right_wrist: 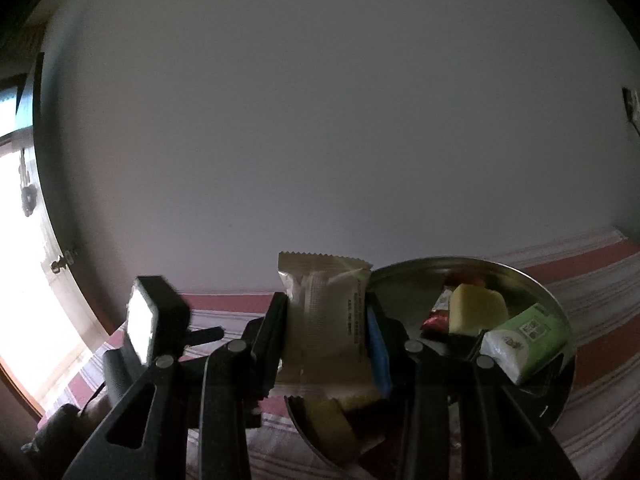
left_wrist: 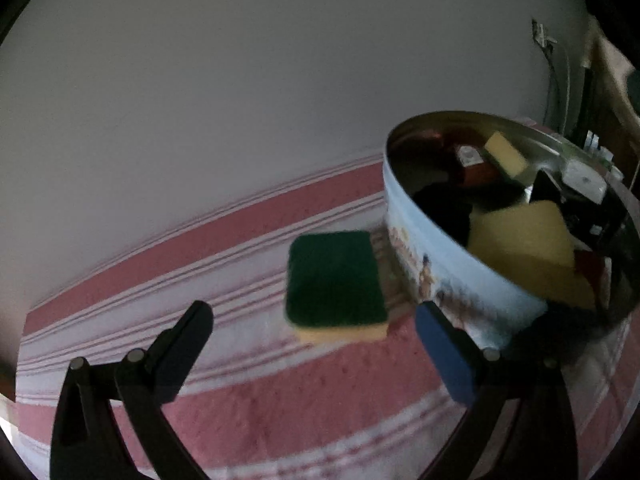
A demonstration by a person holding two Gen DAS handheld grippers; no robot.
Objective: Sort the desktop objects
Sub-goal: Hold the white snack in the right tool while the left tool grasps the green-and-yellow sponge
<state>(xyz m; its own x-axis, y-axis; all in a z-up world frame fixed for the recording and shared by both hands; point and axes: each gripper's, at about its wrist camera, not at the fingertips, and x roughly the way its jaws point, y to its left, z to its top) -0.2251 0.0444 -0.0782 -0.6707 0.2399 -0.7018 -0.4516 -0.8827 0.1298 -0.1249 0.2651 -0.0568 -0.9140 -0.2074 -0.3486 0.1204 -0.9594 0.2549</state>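
A green-topped yellow sponge [left_wrist: 334, 280] lies on the pink and white striped cloth [left_wrist: 248, 400], just left of a round printed tin [left_wrist: 440, 268]. My left gripper [left_wrist: 316, 344] stands open in front of the sponge, nothing between its fingers. Inside the tin lie yellow sponges [left_wrist: 524, 240] and dark items. In the right wrist view my right gripper [right_wrist: 326, 312] is shut on a white sealed snack packet [right_wrist: 328, 328], held upright just left of the tin [right_wrist: 532, 280]. That tin holds a yellow sponge [right_wrist: 476, 308], a green tissue pack [right_wrist: 524, 340] and a red wrapper [right_wrist: 436, 322].
A plain pale wall [left_wrist: 280, 80] rises right behind the cloth. A black device with a bright square face [right_wrist: 146, 320] stands left of my right gripper. A bright window [right_wrist: 24, 280] is at the far left. Cables and clutter [left_wrist: 592, 120] sit beyond the tin.
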